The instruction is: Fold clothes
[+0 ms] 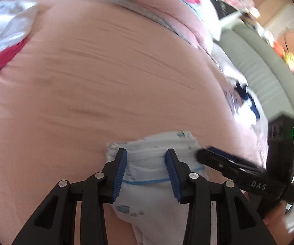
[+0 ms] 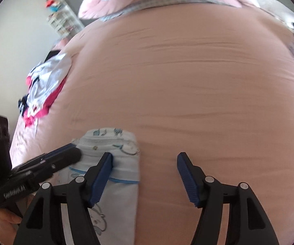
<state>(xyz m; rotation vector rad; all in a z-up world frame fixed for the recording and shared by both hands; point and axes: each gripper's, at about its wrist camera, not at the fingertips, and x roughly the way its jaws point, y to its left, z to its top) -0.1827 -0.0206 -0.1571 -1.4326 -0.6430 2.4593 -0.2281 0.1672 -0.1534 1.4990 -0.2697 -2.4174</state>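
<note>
left hand-held gripper (image 1: 146, 157) spread over garment (image 1: 153, 149); right hand-held gripper (image 2: 144, 161) spread, garment leftward

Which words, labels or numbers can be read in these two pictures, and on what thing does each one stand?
"DAS": white letters on the black body of the right gripper, seen from the left wrist.
White lettering on the black body of the left gripper, seen from the right wrist: too blurred to read with certainty.
The light blue garment bears small printed figures only; no words are readable.
</note>
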